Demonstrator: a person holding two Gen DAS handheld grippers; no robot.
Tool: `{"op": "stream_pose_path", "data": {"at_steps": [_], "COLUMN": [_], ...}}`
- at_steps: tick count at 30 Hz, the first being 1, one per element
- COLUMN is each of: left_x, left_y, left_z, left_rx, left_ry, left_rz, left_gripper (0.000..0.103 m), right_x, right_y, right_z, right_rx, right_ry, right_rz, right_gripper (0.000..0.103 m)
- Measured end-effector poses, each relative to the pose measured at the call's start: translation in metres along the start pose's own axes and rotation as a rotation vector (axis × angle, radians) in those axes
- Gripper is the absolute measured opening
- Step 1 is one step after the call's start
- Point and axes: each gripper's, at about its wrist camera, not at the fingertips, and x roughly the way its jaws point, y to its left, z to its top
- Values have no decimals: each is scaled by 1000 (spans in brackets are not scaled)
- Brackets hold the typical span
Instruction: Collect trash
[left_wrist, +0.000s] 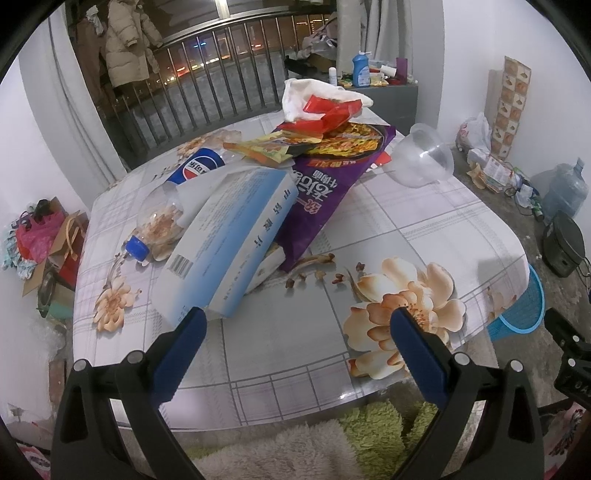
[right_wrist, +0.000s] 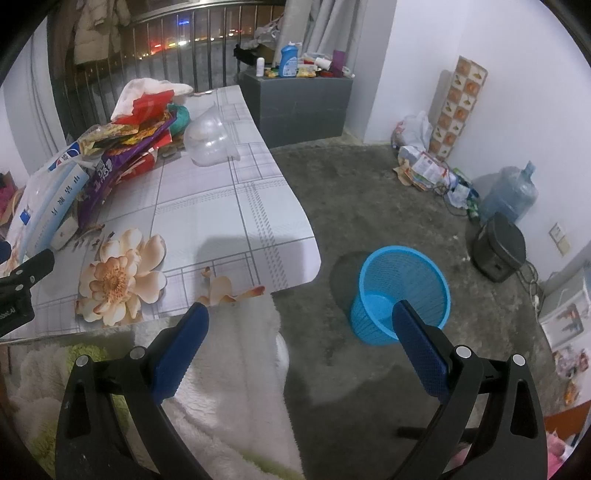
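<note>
Your left gripper (left_wrist: 297, 321) hangs over the near edge of the table with the flower-print grey-checked cloth (left_wrist: 406, 229), its blue-padded fingers (left_wrist: 184, 343) spread wide and holding nothing; the left pad sits just in front of the near corner of the pale blue and white cardboard box (left_wrist: 229, 243), and whether they touch cannot be told. That box lies tilted, its long axis running from the near edge up and away toward the far right, its far end leaning on the heap. Beside it on the left lies the clear plastic Pepsi bottle with a blue cap (left_wrist: 166, 210), on its side, cap pointing toward the near left edge. Under the box, the purple foil noodle bag (left_wrist: 325, 184) stretches toward the far edge, topped by yellow and red wrappers (left_wrist: 325, 114) and a white crumpled cloth (left_wrist: 314, 90). A clear plastic bowl (left_wrist: 424, 155) lies tipped on its side near the right edge. Your right gripper (right_wrist: 299, 317) is spread too, empty, off the table's near right corner, with the round blue mesh plastic basket (right_wrist: 402, 280) upright on the grey floor (right_wrist: 369, 192) just beyond its right finger
</note>
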Motion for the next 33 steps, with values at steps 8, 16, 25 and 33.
{"op": "stream_pose_path", "data": {"at_steps": [8,16,25,33], "left_x": [0,0,0,-2], "left_y": [-1,-1,-1,10], "left_z": [-1,-1,-2,-4], "left_rx": [-2,-2,-11,-42], "left_ry": [-1,0,-4,-17], "left_rz": [6,6,-3,-29], "left_gripper": [97,97,97,97], "right_x": [0,-1,-4,-9], "right_y": [0,-1,5,4], "right_z": [0,0,3,7], "right_rx": [3,3,16,41], "right_ry": [0,-2,-20,-70], "right_rz": [4,5,19,40], "right_gripper": [95,95,95,95]}}
